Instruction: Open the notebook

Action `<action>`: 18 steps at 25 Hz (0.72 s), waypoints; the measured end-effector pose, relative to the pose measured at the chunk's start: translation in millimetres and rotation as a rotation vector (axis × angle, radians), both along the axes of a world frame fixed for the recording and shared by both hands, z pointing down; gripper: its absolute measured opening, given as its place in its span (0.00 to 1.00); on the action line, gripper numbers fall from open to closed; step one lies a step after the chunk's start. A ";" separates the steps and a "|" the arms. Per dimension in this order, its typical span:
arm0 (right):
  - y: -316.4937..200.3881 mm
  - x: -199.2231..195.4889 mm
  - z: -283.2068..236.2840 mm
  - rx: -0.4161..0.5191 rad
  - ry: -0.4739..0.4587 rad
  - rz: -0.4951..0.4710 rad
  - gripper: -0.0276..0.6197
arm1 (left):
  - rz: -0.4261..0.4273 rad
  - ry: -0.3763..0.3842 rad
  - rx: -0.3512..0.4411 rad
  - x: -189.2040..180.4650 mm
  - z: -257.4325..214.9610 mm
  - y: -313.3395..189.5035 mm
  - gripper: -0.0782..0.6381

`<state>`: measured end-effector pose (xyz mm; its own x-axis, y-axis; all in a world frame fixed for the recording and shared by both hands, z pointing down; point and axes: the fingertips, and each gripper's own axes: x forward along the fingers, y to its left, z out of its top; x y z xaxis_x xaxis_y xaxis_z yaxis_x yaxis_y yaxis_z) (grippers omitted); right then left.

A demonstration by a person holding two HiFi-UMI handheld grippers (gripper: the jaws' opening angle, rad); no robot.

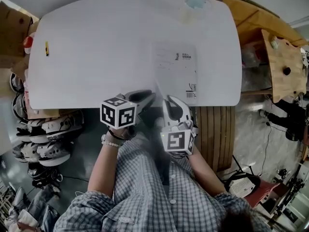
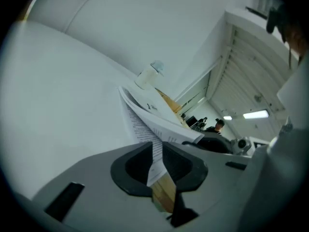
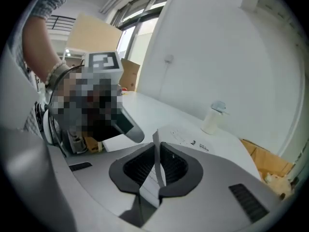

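Lying near the bench's point(image 1: 96, 47) front edge, the notebook point(image 1: 176, 71) looks light, floppy and easy to tear. The right hand-held gripper point(image 1: 170, 103) pinches one thin sheet. The left hand-held gripper point(image 1: 147, 98) stands slightly apart around a page. Hold the near edge gently.

The person wore a grey-and-white checked shirt point(image 1: 145, 192) and a pale bead bracelet point(image 1: 112, 142), and the left gripper point(image 1: 150, 97) and right gripper point(image 1: 167, 100) were grey with black pads point(image 3: 137, 170), each with a white cube point(image 1: 118, 112) bearing black square markers.
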<state>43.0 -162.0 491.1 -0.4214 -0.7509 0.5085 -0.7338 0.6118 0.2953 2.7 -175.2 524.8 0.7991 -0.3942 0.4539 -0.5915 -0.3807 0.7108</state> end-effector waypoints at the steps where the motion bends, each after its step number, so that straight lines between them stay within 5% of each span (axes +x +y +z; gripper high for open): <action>1: -1.0 1.5 -2.7 -0.006 -0.020 0.011 0.12 | 0.006 -0.036 0.017 0.4 3.2 1.6 0.18; 18: -10.7 51.0 -43.9 -0.074 -0.478 0.259 0.12 | 0.048 -0.217 0.042 23.4 33.4 7.1 0.12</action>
